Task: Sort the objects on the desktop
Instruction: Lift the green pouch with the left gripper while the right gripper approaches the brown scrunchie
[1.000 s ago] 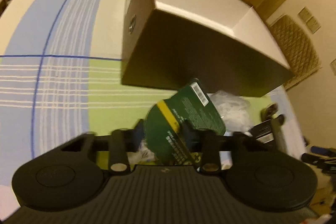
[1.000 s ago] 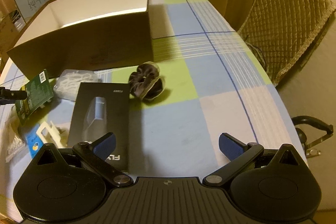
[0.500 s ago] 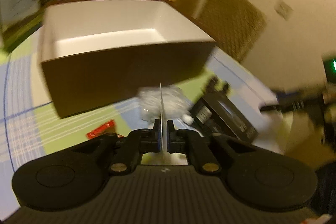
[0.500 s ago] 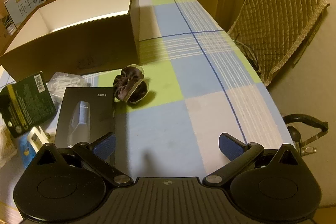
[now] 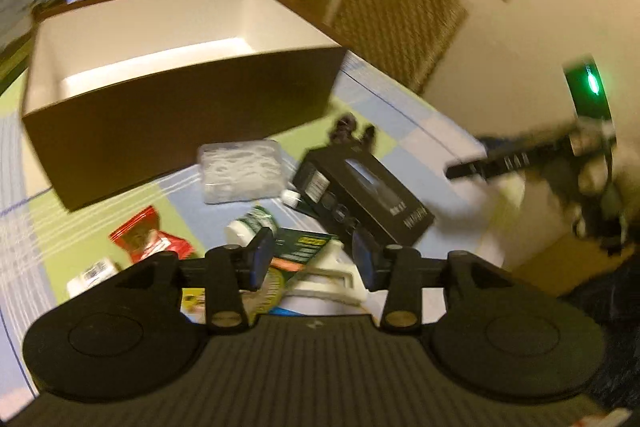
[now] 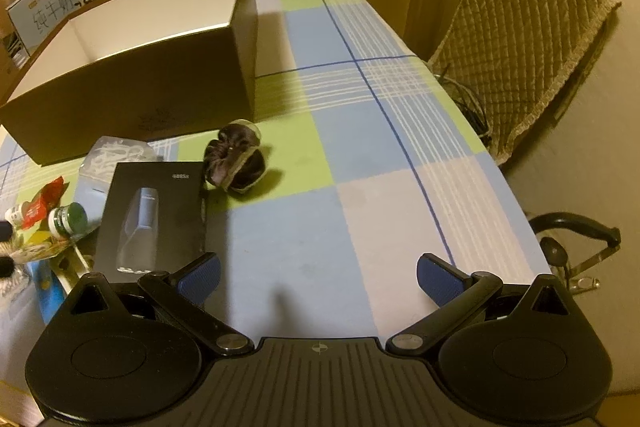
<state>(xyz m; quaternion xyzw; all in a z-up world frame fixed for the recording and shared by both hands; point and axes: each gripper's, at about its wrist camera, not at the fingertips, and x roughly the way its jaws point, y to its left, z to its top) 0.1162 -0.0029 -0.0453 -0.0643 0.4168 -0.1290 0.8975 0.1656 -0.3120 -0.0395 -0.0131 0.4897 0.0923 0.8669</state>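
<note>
— Green card packet (image 5: 298,254) had dropped from the left tool (image 5: 314,257), whose jaws had just parted, nothing pinched.
— And the right tool (image 6: 318,277)?
— Wide, empty, above the table (image 6: 360,155); brown box (image 6: 132,67) stood behind.

The right gripper (image 6: 318,277) hangs wide open over the checked tablecloth (image 6: 360,155), with a black box (image 6: 154,211) and a dark scrunchie (image 6: 236,161) ahead beside the cardboard box (image 6: 132,83)

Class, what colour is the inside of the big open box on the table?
White inside the box; right wrist view shows it best.
</note>
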